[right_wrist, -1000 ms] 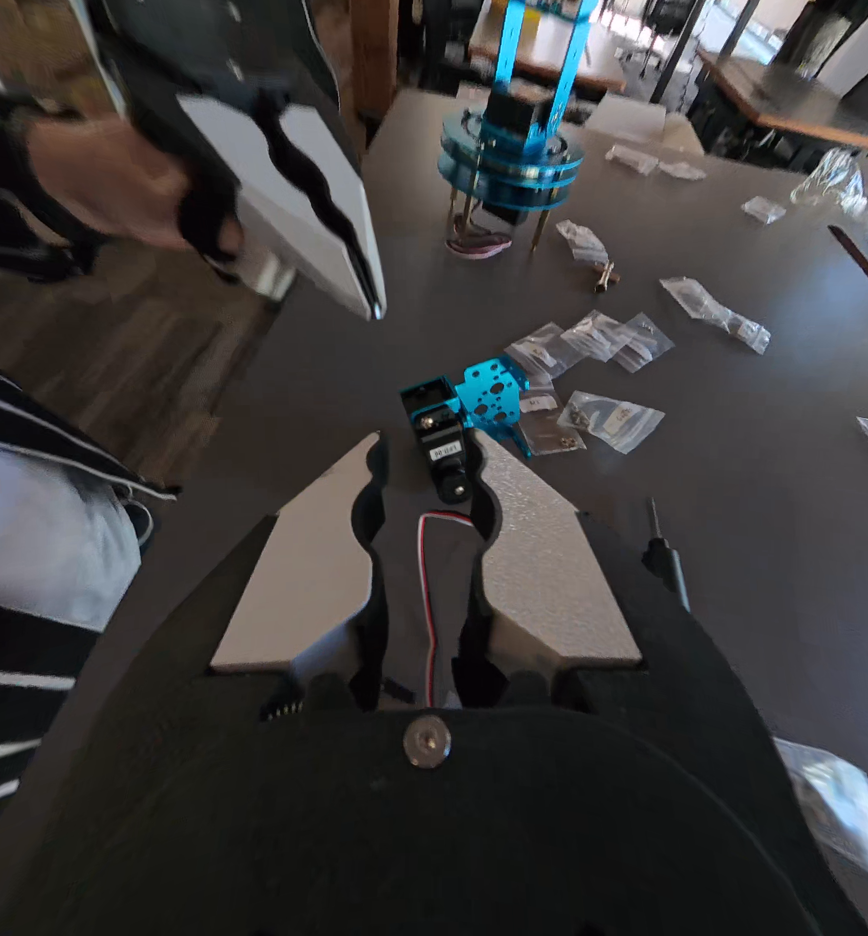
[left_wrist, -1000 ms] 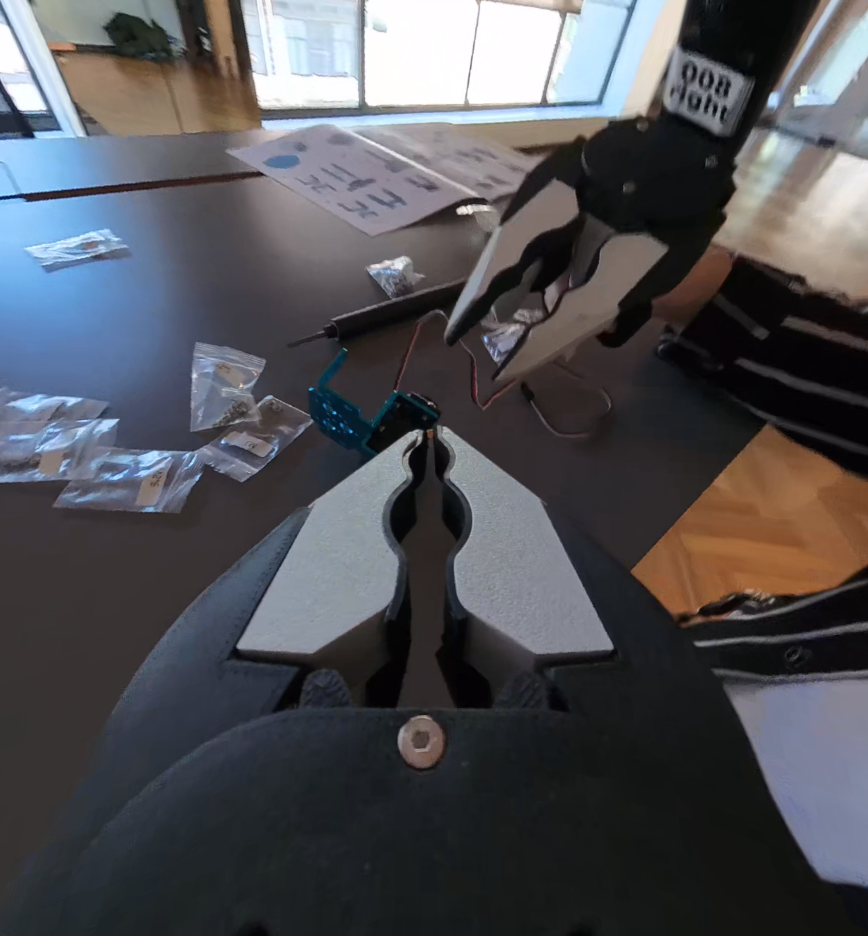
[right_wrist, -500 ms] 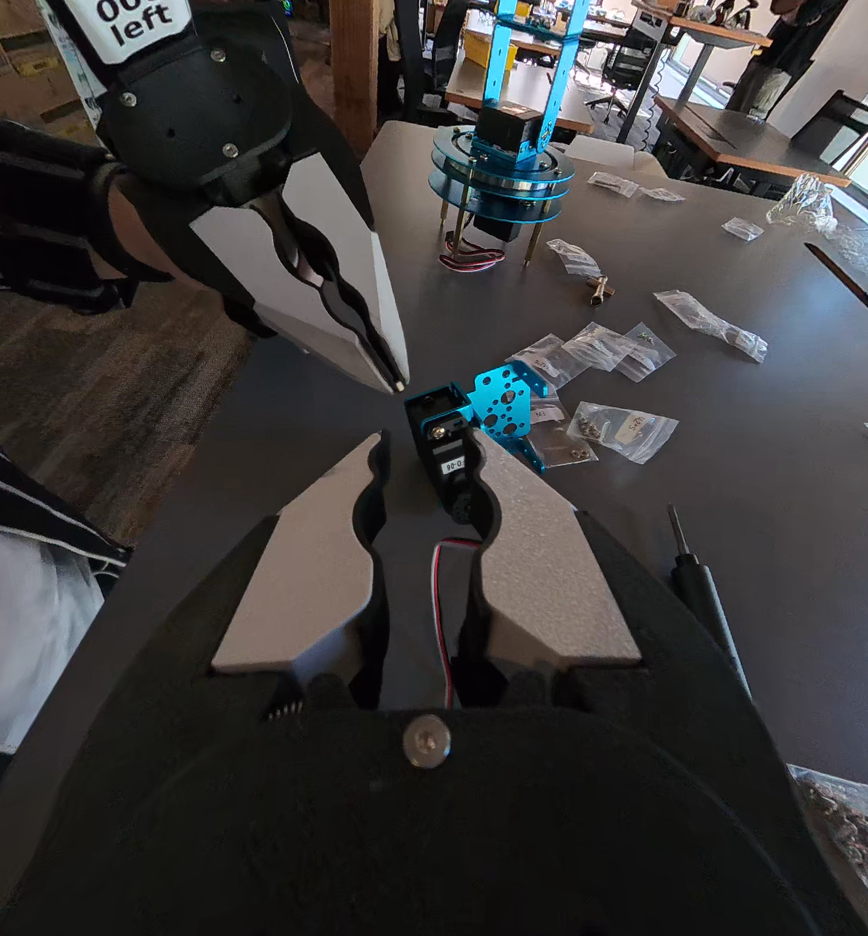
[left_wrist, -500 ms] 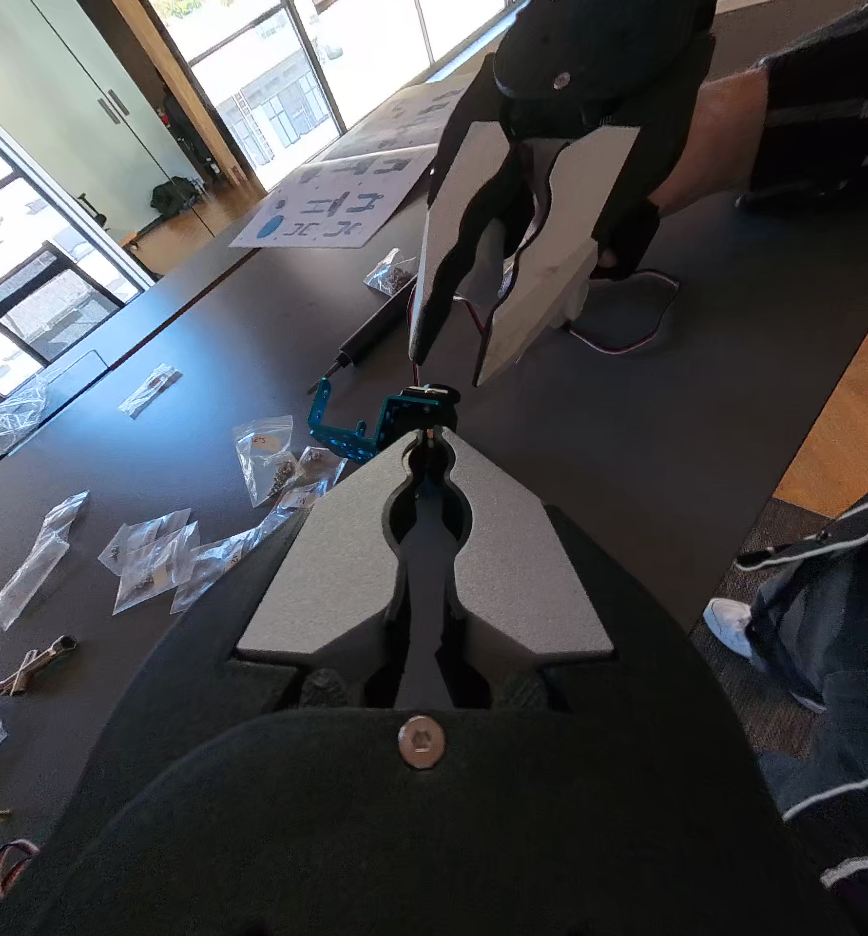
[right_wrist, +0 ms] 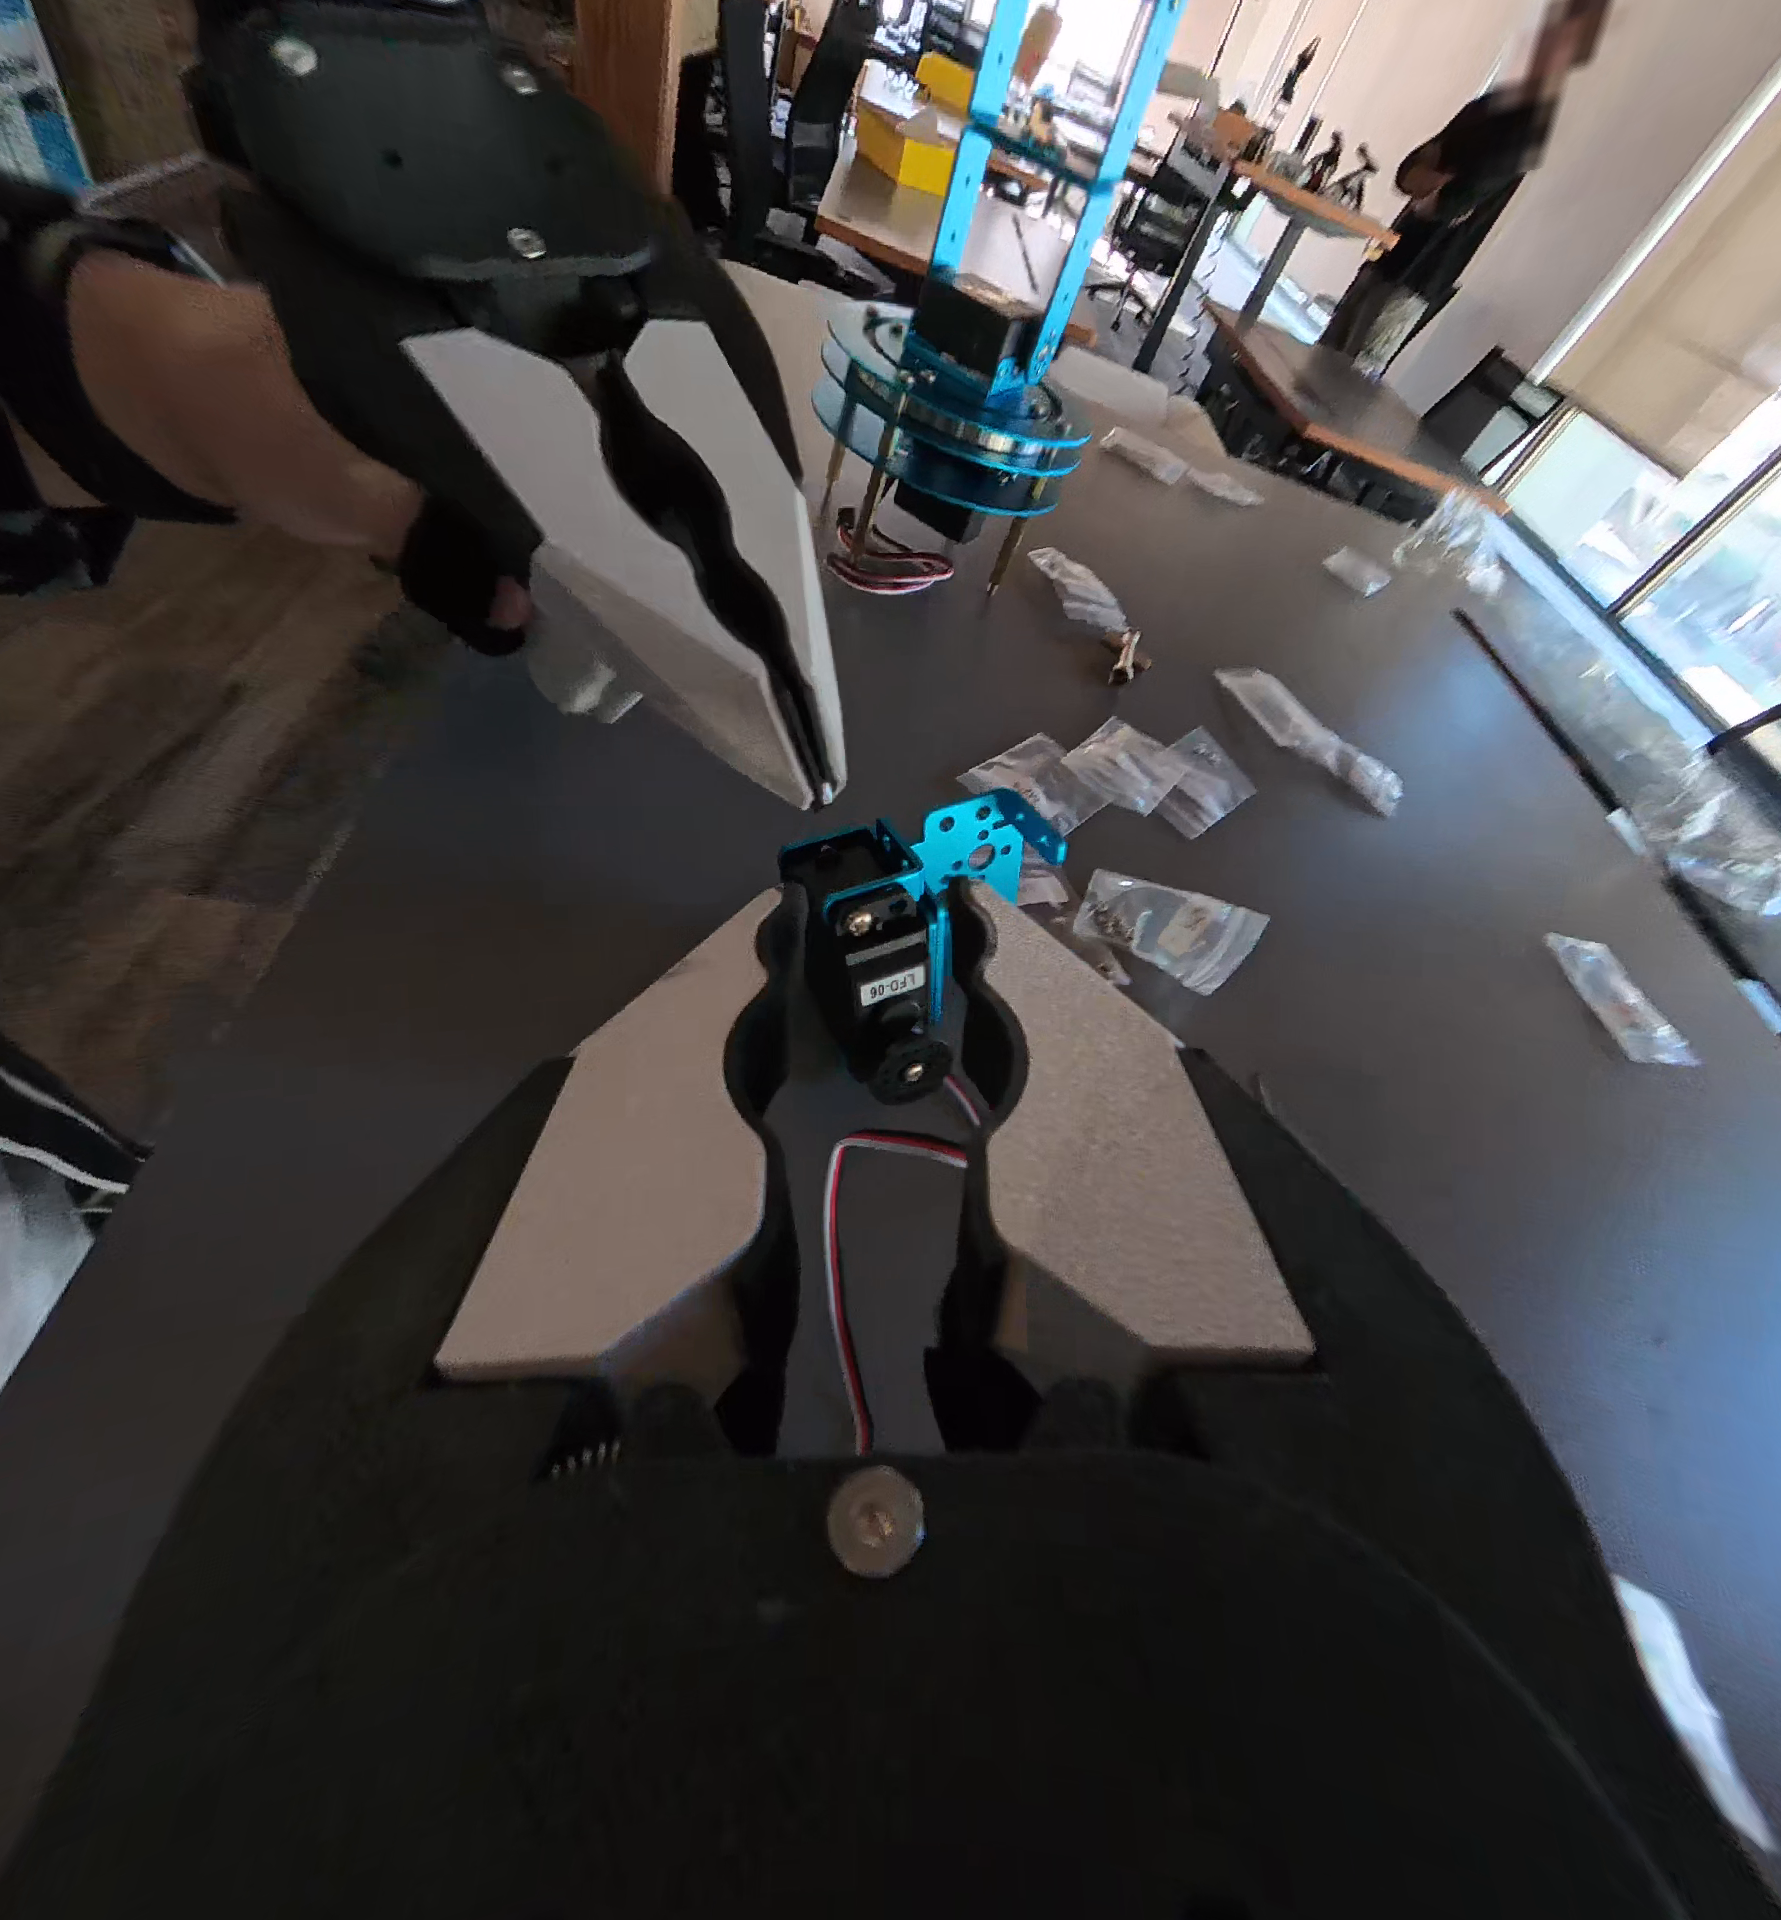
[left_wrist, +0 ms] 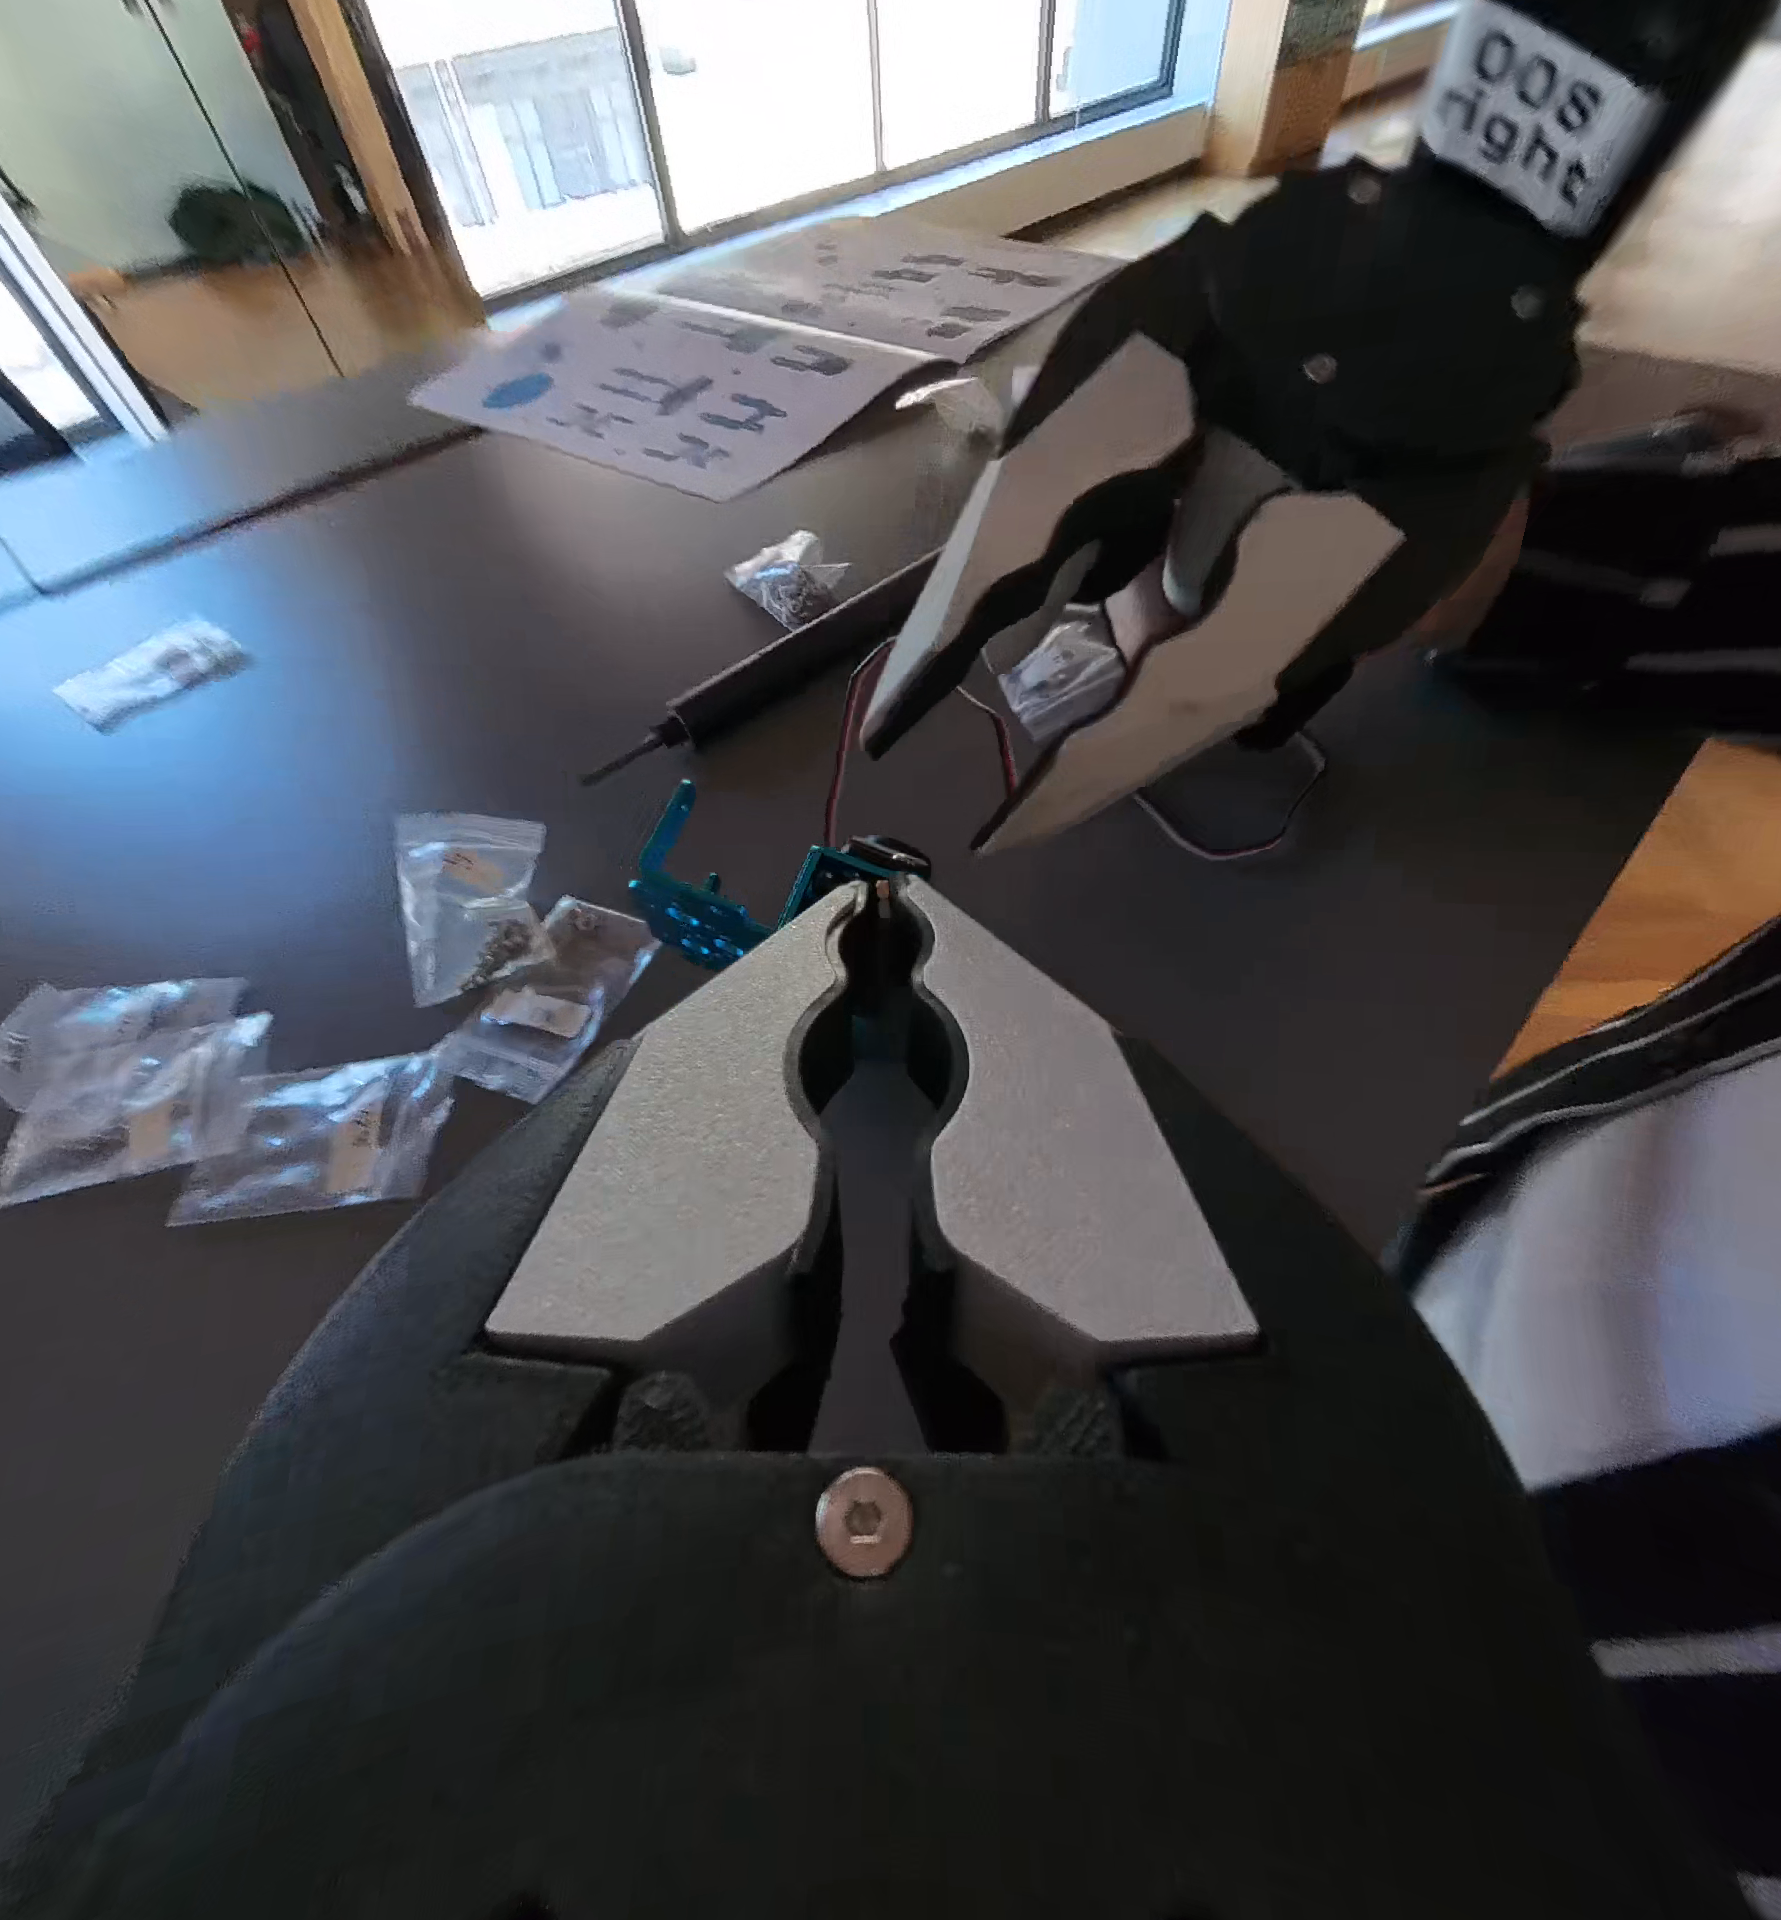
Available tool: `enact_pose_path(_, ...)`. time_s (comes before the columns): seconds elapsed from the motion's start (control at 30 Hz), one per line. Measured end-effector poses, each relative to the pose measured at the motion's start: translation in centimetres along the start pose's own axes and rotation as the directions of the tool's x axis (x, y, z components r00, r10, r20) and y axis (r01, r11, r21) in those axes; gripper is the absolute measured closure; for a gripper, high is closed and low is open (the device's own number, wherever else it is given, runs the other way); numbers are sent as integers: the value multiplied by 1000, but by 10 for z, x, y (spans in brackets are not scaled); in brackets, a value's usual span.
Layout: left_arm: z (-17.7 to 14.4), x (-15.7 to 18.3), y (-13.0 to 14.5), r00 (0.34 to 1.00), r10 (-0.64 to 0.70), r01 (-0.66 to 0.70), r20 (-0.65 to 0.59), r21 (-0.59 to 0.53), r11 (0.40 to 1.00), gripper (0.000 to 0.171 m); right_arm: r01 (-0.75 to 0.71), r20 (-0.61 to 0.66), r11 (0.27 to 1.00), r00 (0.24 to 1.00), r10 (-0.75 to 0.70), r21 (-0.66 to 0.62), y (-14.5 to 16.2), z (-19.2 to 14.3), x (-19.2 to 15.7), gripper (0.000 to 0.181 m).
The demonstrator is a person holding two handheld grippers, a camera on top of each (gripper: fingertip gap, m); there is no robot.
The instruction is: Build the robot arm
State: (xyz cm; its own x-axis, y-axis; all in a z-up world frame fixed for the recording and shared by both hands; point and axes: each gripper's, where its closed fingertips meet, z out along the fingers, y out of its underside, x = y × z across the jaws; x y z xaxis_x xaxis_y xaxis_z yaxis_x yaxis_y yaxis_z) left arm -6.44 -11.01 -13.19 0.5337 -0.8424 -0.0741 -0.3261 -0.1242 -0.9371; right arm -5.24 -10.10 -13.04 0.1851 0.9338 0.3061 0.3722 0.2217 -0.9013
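Note:
A black servo (right_wrist: 870, 977) fixed in a blue metal bracket (right_wrist: 979, 842) lies on the dark table (right_wrist: 1385, 1195). Its red, white and black wire (right_wrist: 850, 1247) runs back under my right gripper (right_wrist: 865, 894). That gripper is open, with one finger on each side of the servo. In the left wrist view it (left_wrist: 933, 790) hovers just above the servo (left_wrist: 870, 857) and bracket (left_wrist: 694, 920). My left gripper (left_wrist: 881, 899) is shut on a small screw pinched at its tips. In the right wrist view its tips (right_wrist: 818, 790) hang just above the servo's far end.
Several small clear bags of hardware (left_wrist: 460, 904) (right_wrist: 1166, 925) lie beyond the bracket. A black screwdriver (left_wrist: 792, 665) and printed sheets (left_wrist: 678, 384) lie farther off. A blue turntable tower (right_wrist: 969, 436) stands at the back. The table edge (left_wrist: 1488, 935) runs beside my striped sleeve. A person (right_wrist: 1457, 166) stands far off. My left and right fingertips are right by each other. From either gripper's tips it is about 15 centimeters to the black screwdriver (left_wrist: 792, 665).
My right gripper has moved forward, so the servo sits deeper between its open fingers. My left gripper stayed shut on the screw and came down close over the servo's far end.

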Motion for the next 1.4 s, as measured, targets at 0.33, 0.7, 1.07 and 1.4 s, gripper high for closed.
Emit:
enact_pose_path(0.33,0,-6,-6,822,-556,546,-124,-105,831,171,137,-51,990,989,-136,17,-12,-4,-5,145)
enact_pose_path(0.7,12,4,-20,695,-697,680,-175,-154,717,171,137,-118,986,985,-125,98,-35,-22,3,164)
enact_pose_path(1.07,-8,5,20,571,-813,802,-116,-135,582,171,109,-94,993,990,-105,37,-24,-15,1,164)
enact_pose_path(1.4,-14,17,6,321,-897,914,-304,-148,377,171,41,72,999,996,-43,21,-22,9,-36,160)
